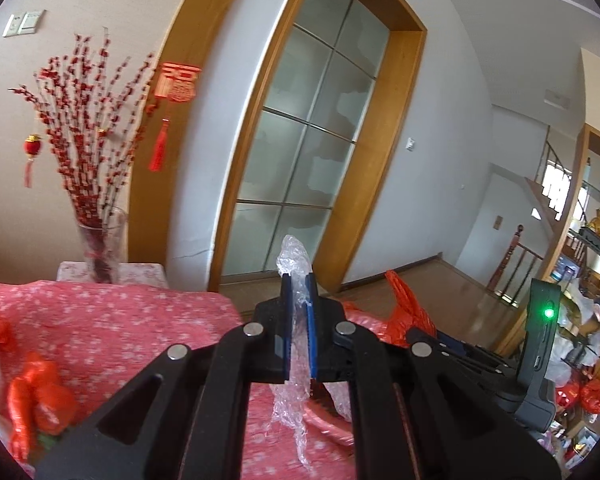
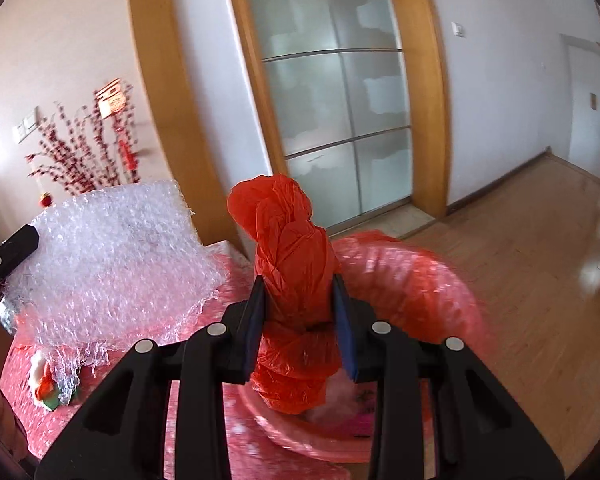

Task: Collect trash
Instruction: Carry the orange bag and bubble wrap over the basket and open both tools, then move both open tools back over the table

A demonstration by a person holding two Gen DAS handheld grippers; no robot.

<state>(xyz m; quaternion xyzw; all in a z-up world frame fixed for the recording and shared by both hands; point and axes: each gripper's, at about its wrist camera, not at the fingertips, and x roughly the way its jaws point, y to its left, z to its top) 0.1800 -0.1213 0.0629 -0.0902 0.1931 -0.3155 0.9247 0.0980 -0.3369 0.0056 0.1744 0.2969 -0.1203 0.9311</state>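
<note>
The left gripper (image 1: 298,312) has its jaws clamped on one sheet of bubble wrap (image 1: 296,360), held above the tabletop (image 1: 120,320). The right gripper (image 2: 300,320) has its jaws clamped on one red bag (image 2: 292,272) over the single lined bin (image 2: 432,280). Judging by this, the step is carrying trash; next calls for releasing the bag into the bin.
</note>
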